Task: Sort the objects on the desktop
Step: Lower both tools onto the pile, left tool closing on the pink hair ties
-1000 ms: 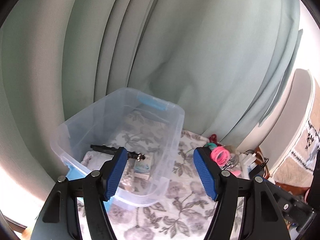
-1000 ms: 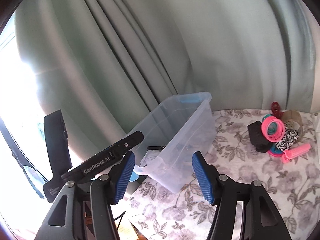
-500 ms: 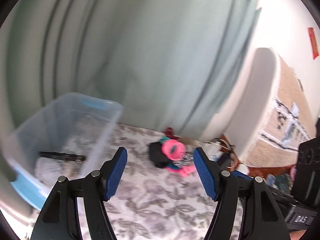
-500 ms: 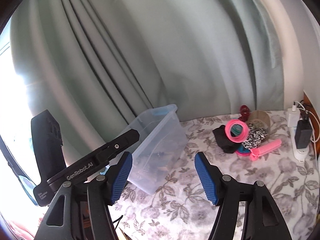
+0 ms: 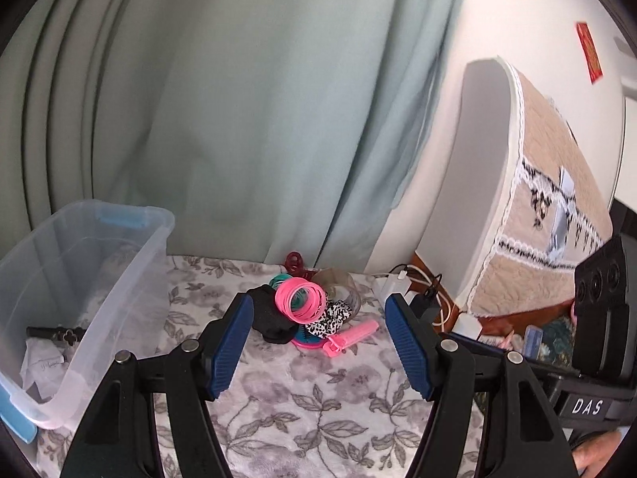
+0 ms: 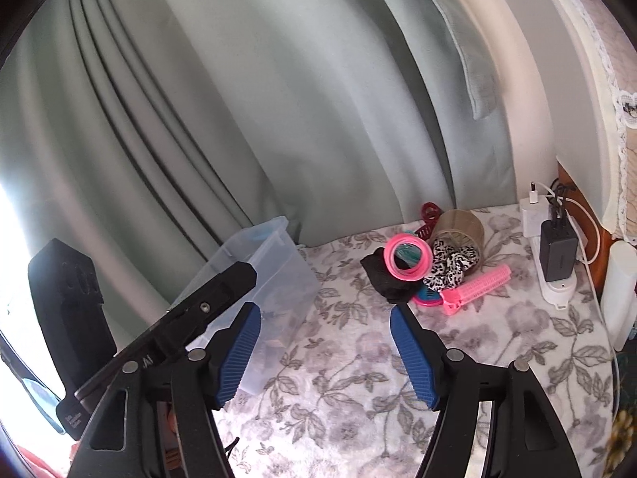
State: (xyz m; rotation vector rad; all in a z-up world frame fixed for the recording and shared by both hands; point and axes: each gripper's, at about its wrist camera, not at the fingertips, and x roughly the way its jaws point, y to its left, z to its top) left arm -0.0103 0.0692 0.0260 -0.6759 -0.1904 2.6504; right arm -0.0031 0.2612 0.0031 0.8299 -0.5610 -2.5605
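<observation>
Left claw (image 5: 318, 342) wide, empty; it has swung off the clear bin (image 5: 119, 263) and now frames the pile of hair accessories (image 5: 310, 314) on the floral surface (image 5: 318, 398); likely next pick. Right claw (image 6: 324, 348) also wide, empty, closer to the pile than a second ago; bin now left.

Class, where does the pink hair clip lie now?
In both views, the pink hair clip lies on the flowered cloth, at the pile's near right edge beside the spotted scrunchie.

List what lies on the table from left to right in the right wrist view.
Clear bin → black cloth → pink rings → pink roller clip → black charger
</observation>
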